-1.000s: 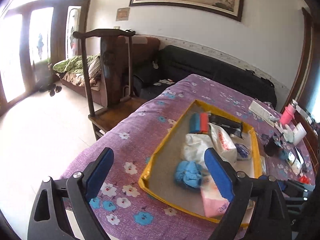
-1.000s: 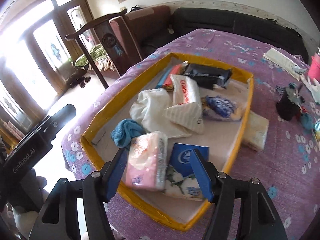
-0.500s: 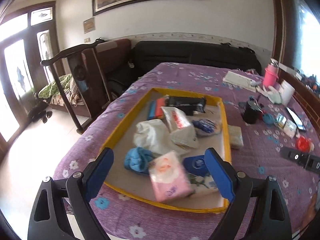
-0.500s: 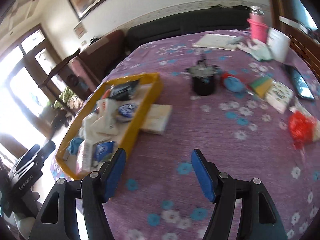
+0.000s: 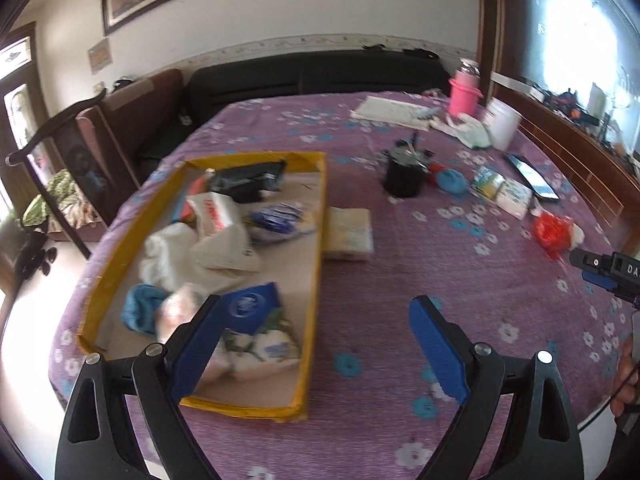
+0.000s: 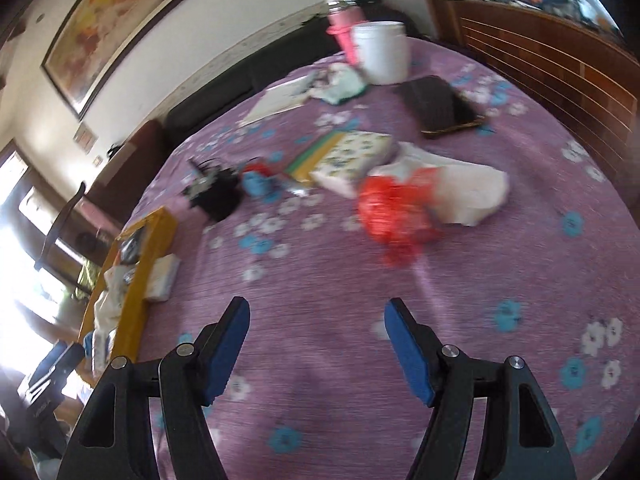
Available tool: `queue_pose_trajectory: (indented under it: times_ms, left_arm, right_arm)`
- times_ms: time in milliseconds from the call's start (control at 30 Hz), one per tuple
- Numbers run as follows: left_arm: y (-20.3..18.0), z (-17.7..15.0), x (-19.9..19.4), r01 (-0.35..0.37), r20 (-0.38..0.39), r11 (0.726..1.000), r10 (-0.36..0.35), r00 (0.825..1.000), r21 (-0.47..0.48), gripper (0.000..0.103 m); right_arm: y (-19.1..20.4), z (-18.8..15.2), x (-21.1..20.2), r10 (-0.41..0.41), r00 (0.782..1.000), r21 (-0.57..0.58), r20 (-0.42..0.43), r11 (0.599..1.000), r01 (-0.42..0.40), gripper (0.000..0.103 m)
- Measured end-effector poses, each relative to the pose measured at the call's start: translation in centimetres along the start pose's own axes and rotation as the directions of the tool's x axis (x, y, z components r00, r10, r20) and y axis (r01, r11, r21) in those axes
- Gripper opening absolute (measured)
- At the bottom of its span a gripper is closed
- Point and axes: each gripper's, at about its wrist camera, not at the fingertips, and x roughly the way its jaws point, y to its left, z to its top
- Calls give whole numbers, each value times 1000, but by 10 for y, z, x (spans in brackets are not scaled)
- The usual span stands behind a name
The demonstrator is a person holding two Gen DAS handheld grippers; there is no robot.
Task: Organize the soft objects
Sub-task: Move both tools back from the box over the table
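Note:
A yellow-rimmed tray (image 5: 316,240) on the purple flowered tablecloth holds soft things: a blue cloth (image 5: 140,312), a pink tissue pack (image 5: 176,312), a blue tissue pack (image 5: 252,304), a white cloth (image 5: 168,252) and a black pouch (image 5: 248,178). A pale tissue pack (image 5: 348,234) lies just outside the tray's right rim. My left gripper (image 5: 316,304) hangs open and empty over that rim. My right gripper (image 6: 317,304) is open and empty above bare cloth. Beyond it lie a red plastic bag (image 6: 396,212), a crumpled white bag (image 6: 468,192) and a floral tissue pack (image 6: 352,160).
A black cup (image 5: 404,176), a blue soft lump (image 5: 452,182), a phone (image 5: 530,176), a white tub (image 6: 382,52) and a pink bottle (image 6: 344,28) crowd the table's far right. A wooden headboard (image 6: 540,60) borders the right side; a sofa and chair stand behind.
Both views have swung to the right. The tray slid from the centre to the left of the left wrist view. The right gripper left the tray and now faces the red bag.

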Motion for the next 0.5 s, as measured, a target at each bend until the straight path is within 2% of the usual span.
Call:
queue_pose_trajectory:
  times_ms: [200,400,500]
  left_arm:
    - [-39,-13,21,134,-87,990,-129,988,50,92]
    - [-61,-31,44,167,-163,983,-152,975,80,92]
    - [-62,-38,51,168,-172,982,-152,973,84,92]
  right_arm:
    - [-34,1,-1,-37,999,62,1,997,36,74]
    - [-31,-2,10,-26,999,52,-22,998,27,74]
    - [-20,-5,17,-14,999,25,-38,1000,15,74]
